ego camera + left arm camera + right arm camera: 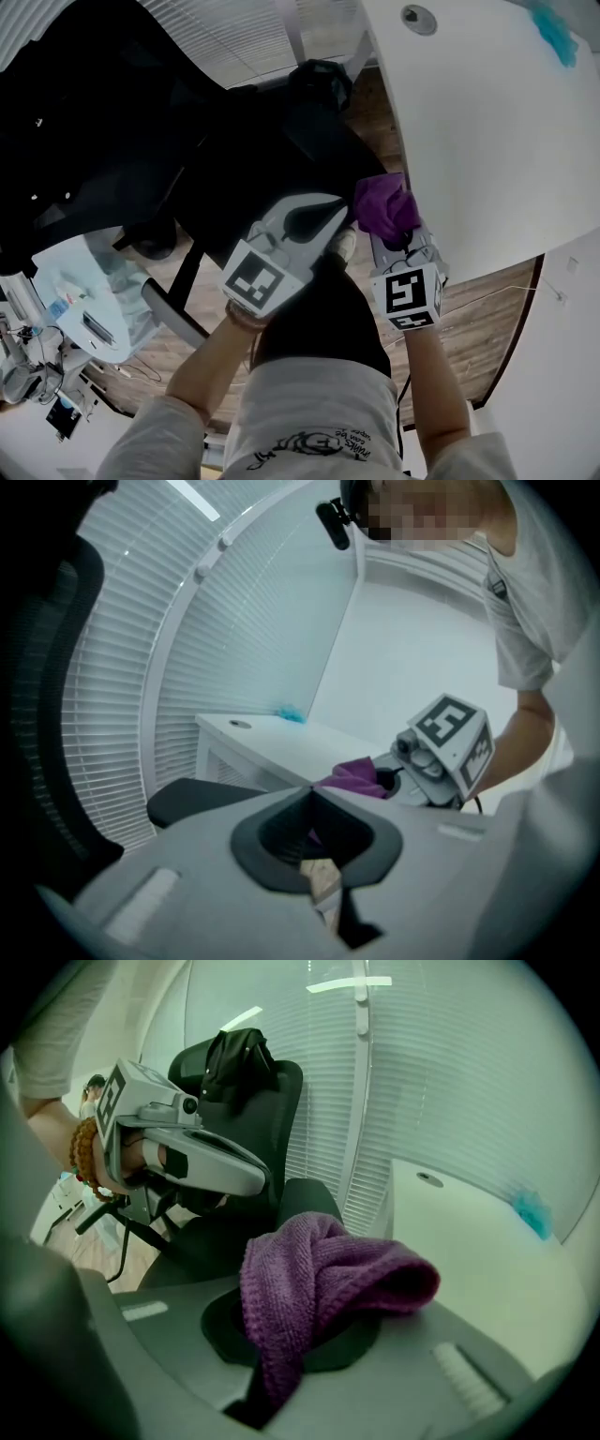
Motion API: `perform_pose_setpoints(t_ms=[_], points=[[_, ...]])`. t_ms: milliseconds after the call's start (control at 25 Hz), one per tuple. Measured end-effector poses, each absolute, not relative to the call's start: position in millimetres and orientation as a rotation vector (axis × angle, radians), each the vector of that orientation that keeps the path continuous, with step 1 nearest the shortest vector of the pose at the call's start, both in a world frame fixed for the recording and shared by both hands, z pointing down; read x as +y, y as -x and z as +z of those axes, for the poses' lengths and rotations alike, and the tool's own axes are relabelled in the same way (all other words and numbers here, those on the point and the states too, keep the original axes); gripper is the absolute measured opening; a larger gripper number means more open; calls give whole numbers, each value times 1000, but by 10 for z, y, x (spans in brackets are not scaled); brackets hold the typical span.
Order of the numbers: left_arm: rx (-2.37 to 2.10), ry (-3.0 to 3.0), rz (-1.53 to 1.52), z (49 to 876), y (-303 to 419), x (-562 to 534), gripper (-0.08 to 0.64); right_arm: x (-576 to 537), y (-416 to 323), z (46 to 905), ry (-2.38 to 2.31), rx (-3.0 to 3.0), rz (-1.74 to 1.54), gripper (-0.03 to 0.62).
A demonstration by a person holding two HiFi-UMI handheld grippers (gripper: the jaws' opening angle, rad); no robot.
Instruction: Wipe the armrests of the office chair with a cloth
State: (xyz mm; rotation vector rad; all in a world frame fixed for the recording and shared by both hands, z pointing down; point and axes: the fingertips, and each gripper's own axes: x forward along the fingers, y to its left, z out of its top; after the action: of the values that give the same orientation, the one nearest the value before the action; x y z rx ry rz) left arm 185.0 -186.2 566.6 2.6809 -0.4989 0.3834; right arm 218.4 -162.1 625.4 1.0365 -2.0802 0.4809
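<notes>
The black office chair (112, 141) fills the upper left of the head view, and its right armrest (328, 122) runs alongside the white desk. My right gripper (389, 230) is shut on a purple cloth (382, 206), held at the near end of that armrest; contact is hidden. In the right gripper view the cloth (319, 1274) bulges out over the jaws, with the chair's backrest (258, 1091) behind. My left gripper (337, 210) is shut on nothing, just left of the cloth. The left gripper view shows the armrest (192, 799) ahead of the shut tips (310, 791).
The white desk (487, 131) stands close on the right, with a teal object (555, 33) and a cable grommet (419, 19). White blinds (234, 28) are behind the chair. A cluttered white table (84, 300) sits at lower left. The floor is wood.
</notes>
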Motion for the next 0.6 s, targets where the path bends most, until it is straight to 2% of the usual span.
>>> perform_pose_setpoints(t_ms=[600], points=[[-542,-2668,384,5660,-1664,-1812,2,-1737,-2060,6256,-983,-2072,407,29]])
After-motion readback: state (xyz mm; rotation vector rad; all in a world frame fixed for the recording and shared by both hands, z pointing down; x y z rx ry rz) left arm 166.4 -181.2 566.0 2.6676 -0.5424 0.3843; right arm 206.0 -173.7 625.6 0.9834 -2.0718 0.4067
